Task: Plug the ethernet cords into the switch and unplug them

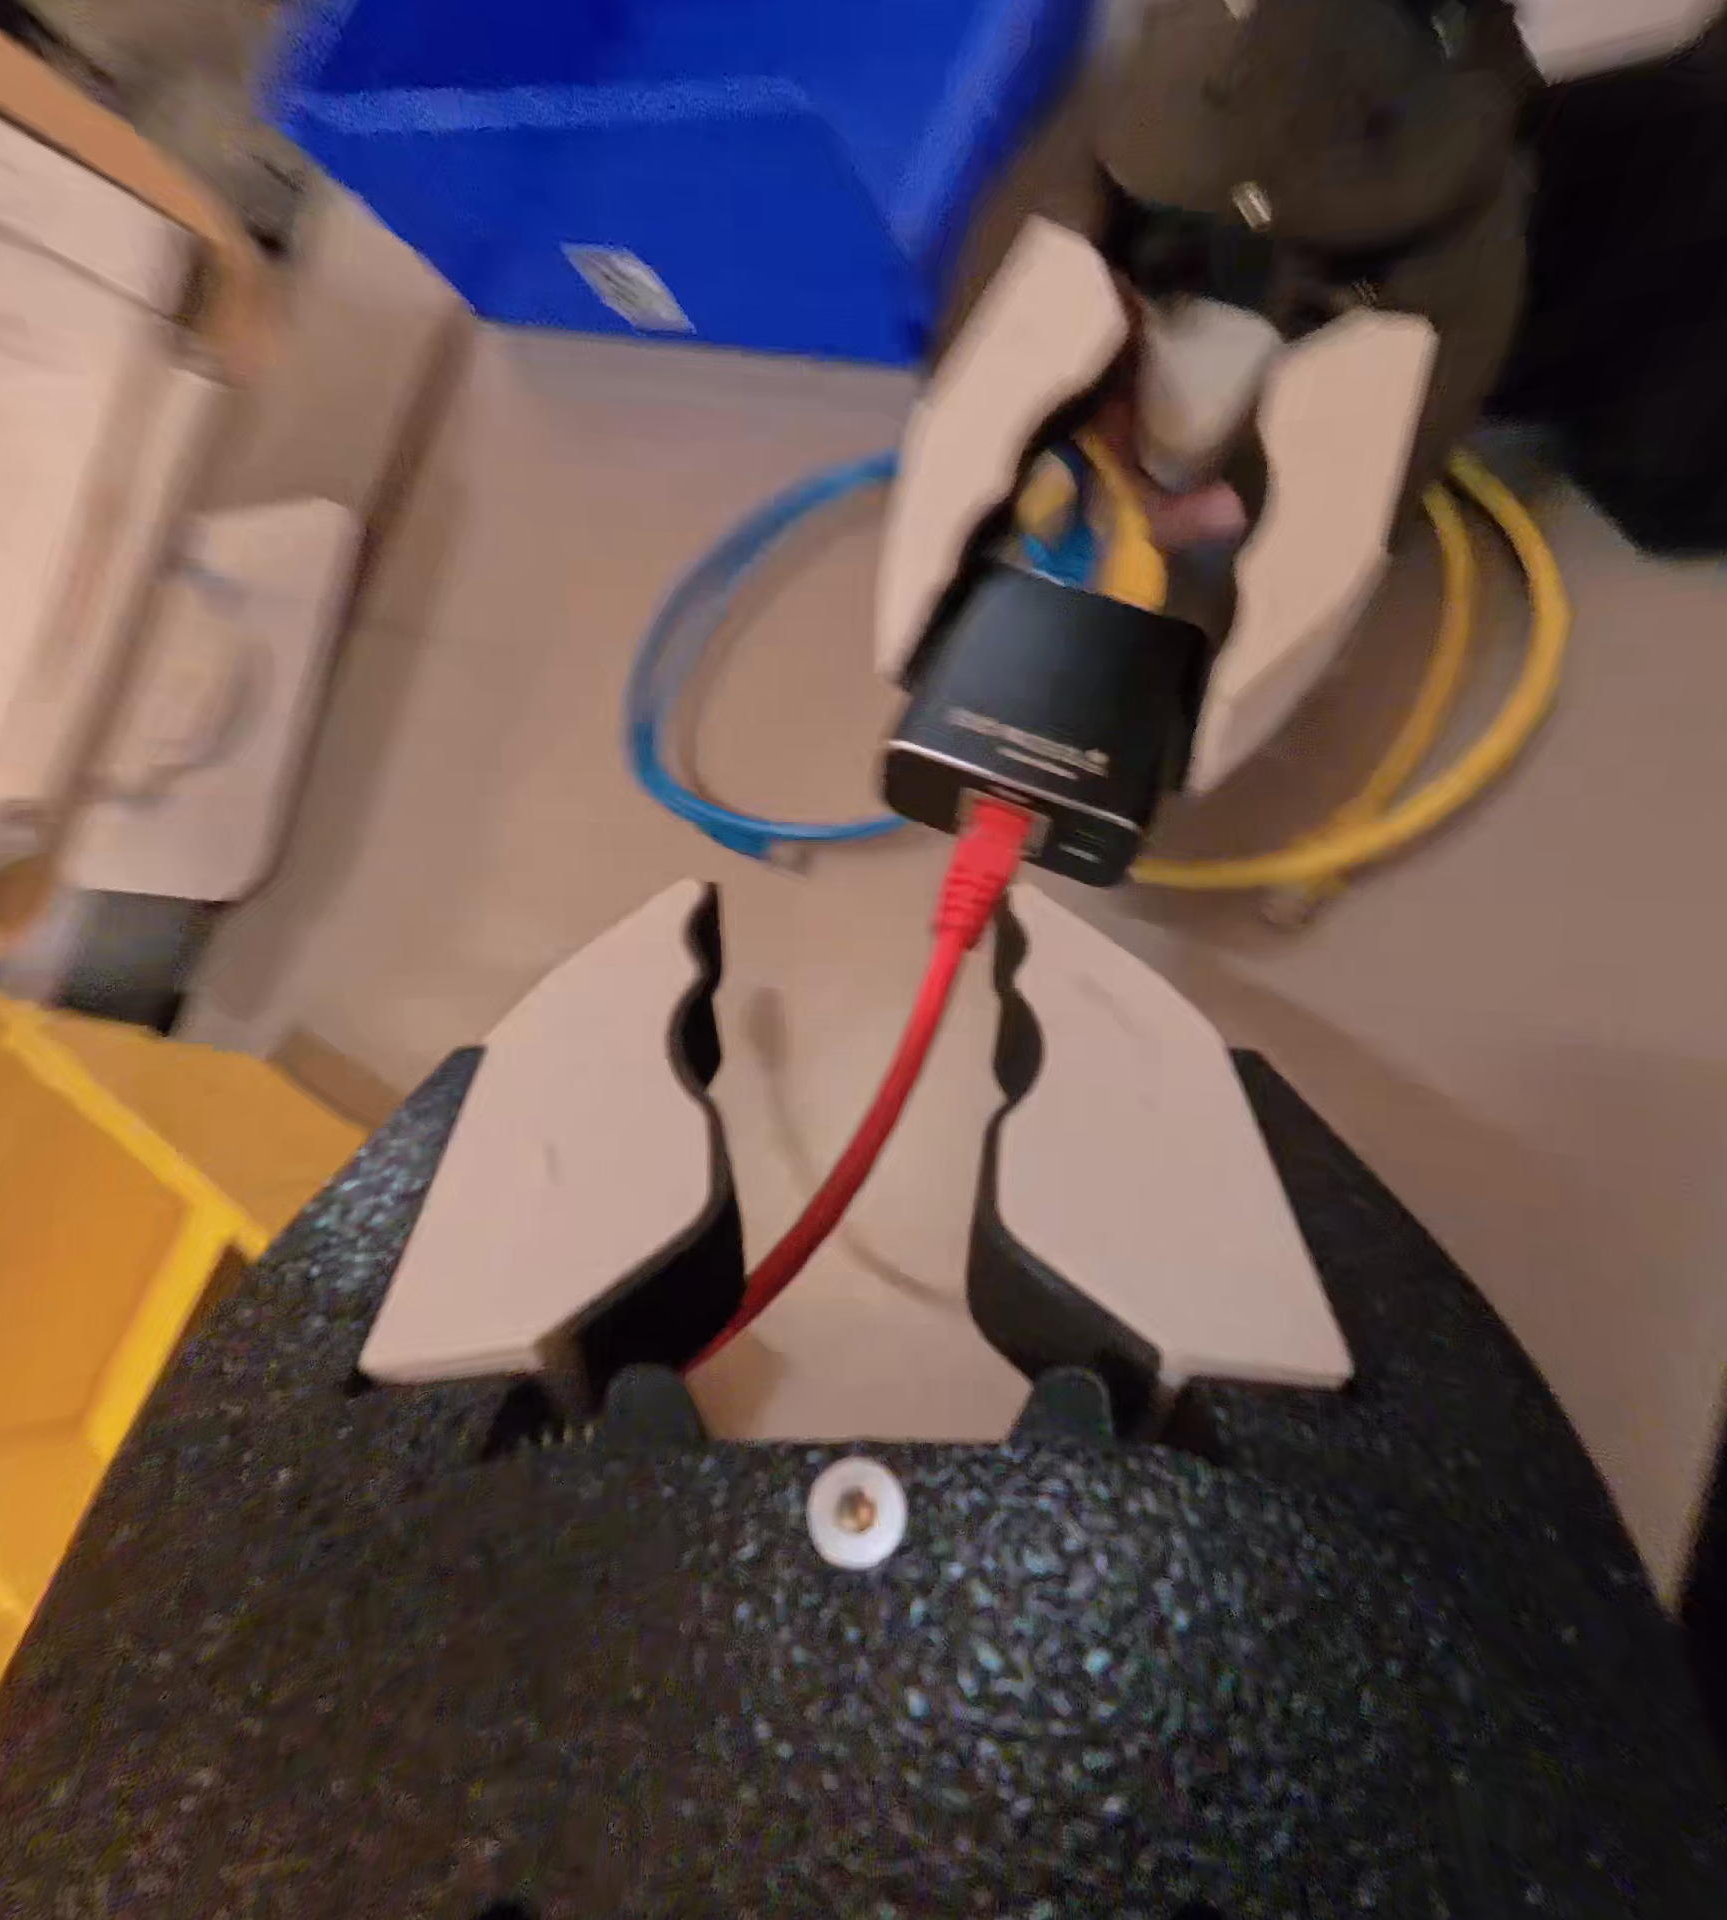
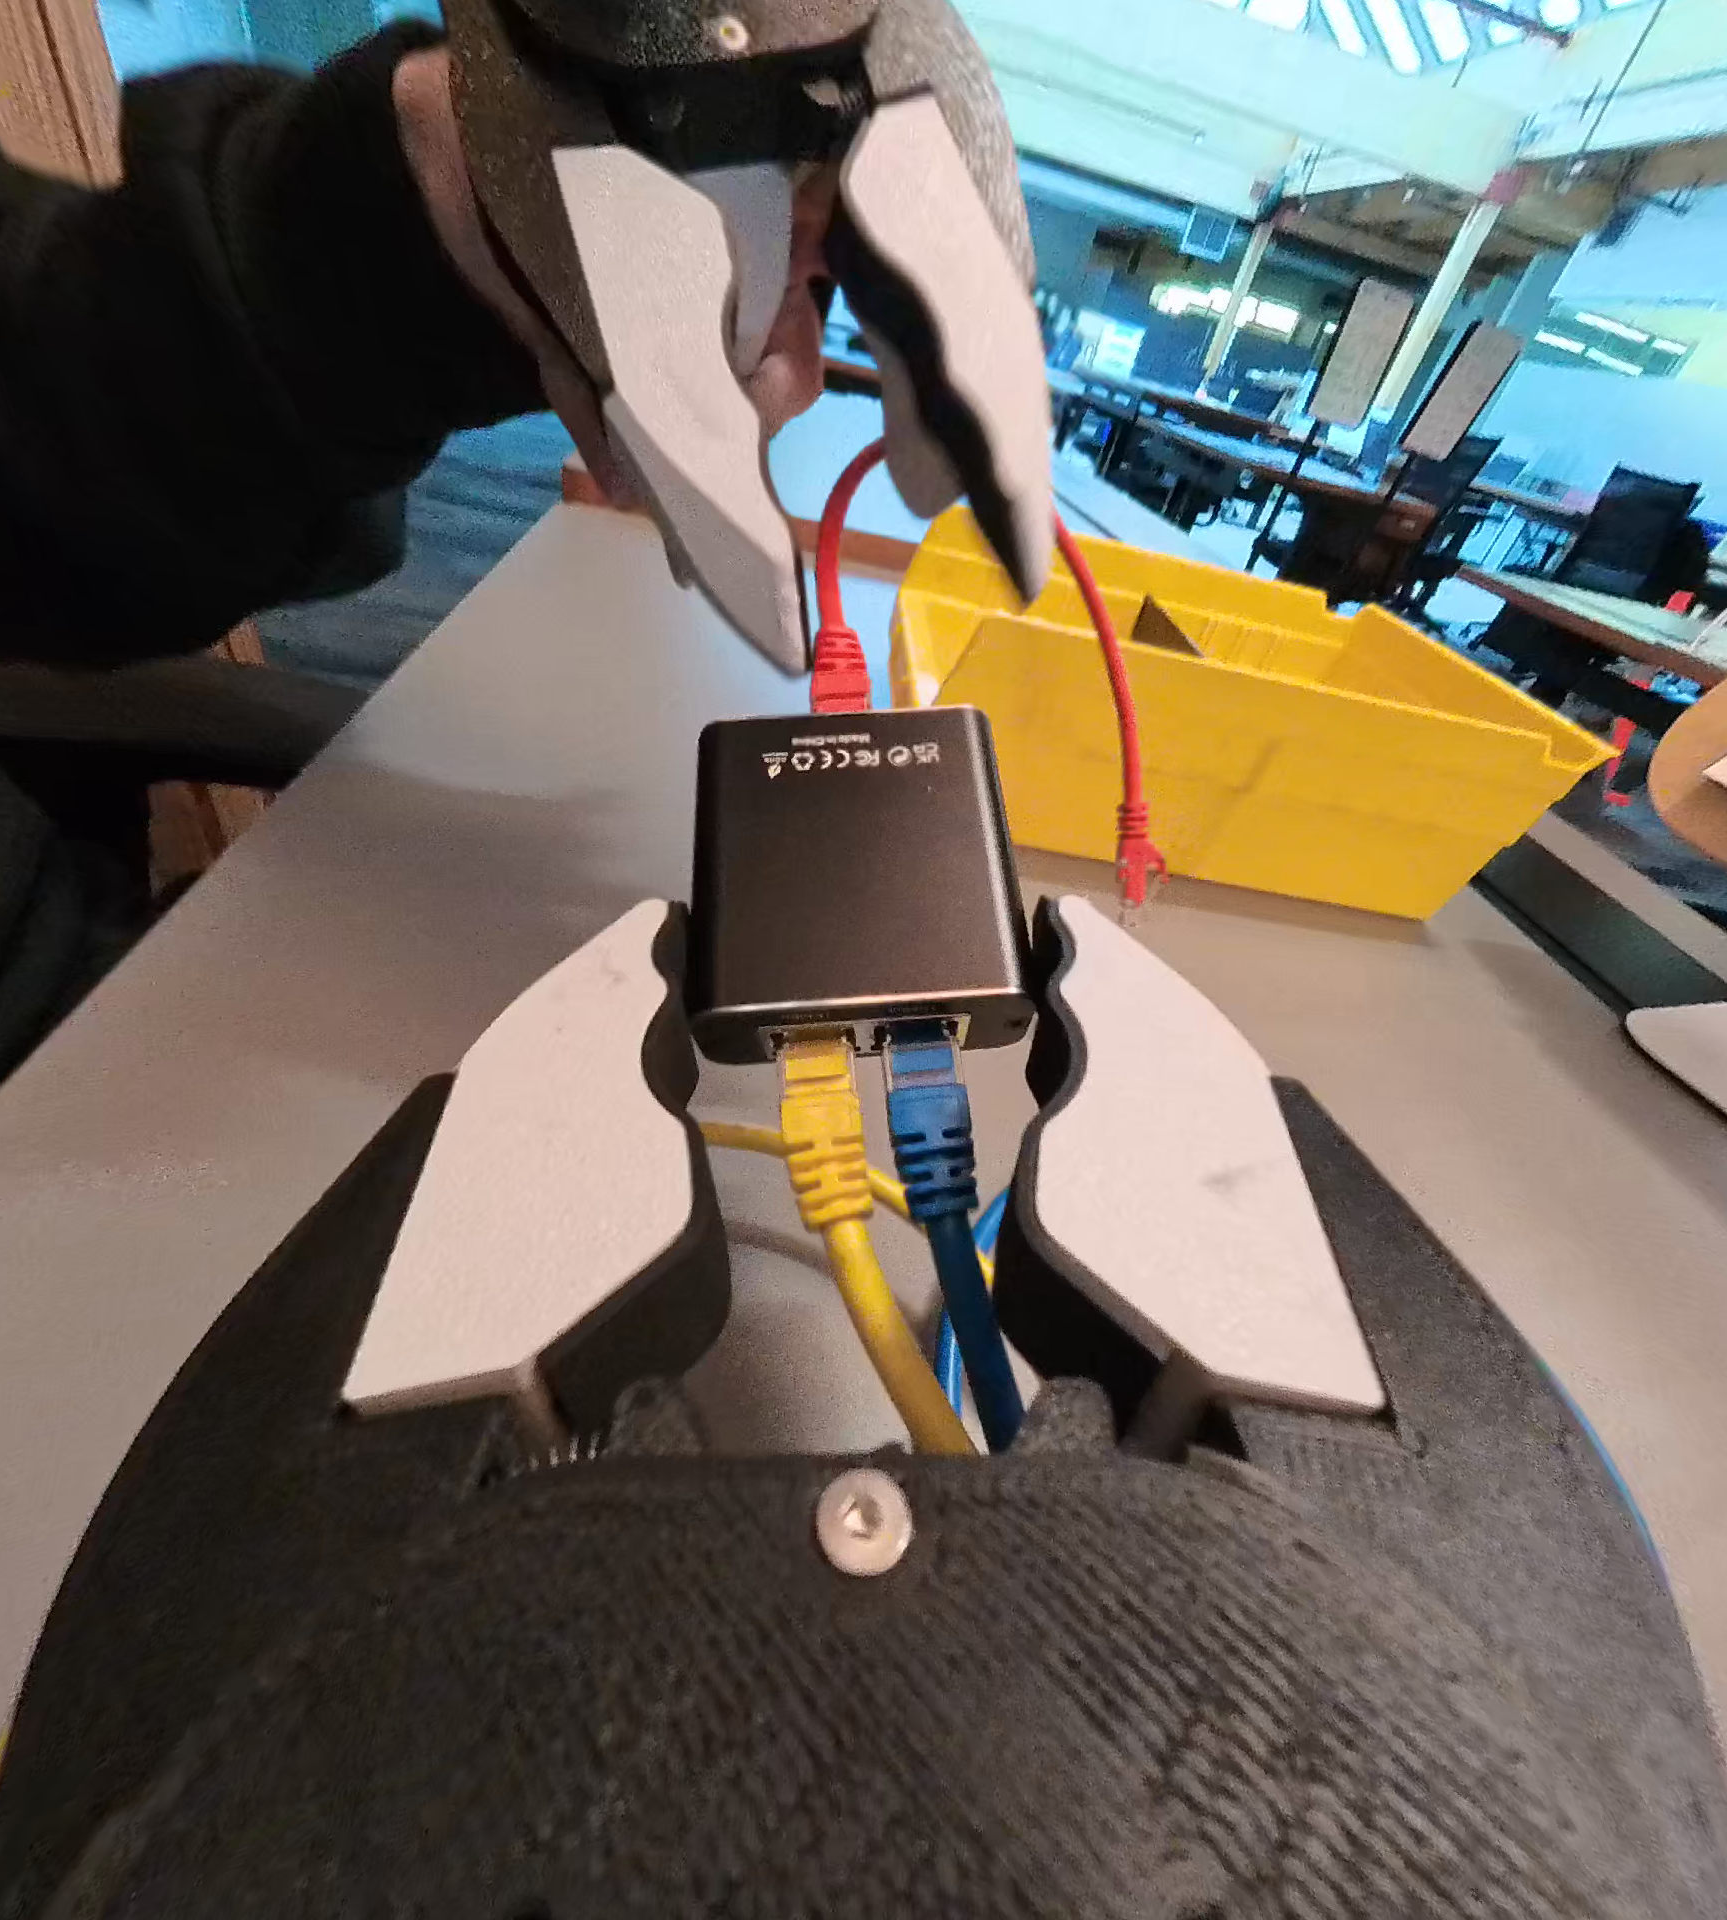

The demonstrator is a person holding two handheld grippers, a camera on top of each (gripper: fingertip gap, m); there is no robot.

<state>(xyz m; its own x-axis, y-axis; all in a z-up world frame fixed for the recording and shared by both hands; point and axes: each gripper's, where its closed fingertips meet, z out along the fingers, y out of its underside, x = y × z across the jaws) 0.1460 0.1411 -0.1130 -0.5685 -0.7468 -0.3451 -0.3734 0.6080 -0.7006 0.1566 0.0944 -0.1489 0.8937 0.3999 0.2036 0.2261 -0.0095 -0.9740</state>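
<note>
Left tool (image 1: 854, 925): jaws spread apart, gripping nothing; red cord (image 1: 900, 1091) runs between them untouched. Switch (image 2: 854, 873): small black box, raised just above the grey counter (image 2: 423, 831), clamped at its sides by the right tool (image 2: 854, 966). Yellow cord (image 2: 823, 1122) and blue cord (image 2: 932, 1122): plugged side by side into the switch's near face. Red cord's plug: seated in the far face; its other end hangs free beside a yellow bin (image 2: 1306, 758).
</note>
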